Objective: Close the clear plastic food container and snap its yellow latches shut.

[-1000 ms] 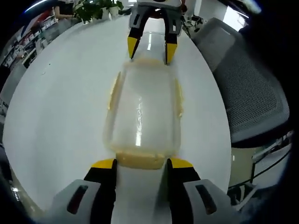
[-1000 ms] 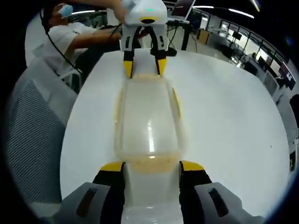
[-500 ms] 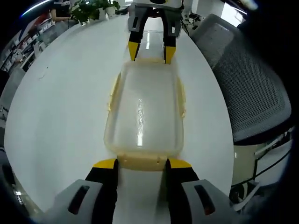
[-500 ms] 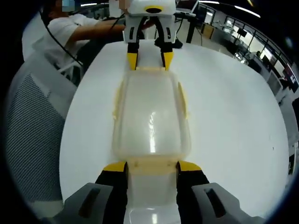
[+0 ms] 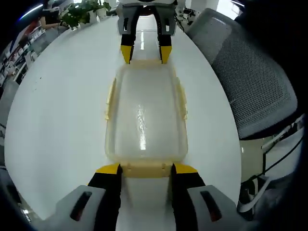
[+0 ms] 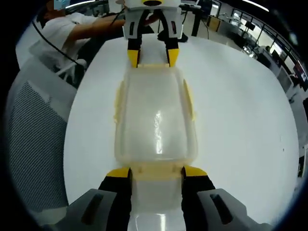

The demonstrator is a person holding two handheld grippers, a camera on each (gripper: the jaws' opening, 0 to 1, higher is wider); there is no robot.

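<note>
Your container (image 5: 144, 118) lies lengthwise on the white table (image 5: 57, 110), lid on, nothing visible inside. Your left gripper (image 5: 144, 169) and right gripper (image 6: 156, 172) each straddle an end latch (image 5: 146, 169), jaws spread, gripping nothing.

I'm working in an open-plan office: a grey mesh chair (image 5: 250, 82) stands by my round white counter (image 5: 57, 110), potted plants (image 5: 79, 12) sit at its far edge, and rows of desks with monitors (image 6: 250, 36) stretch beyond.
</note>
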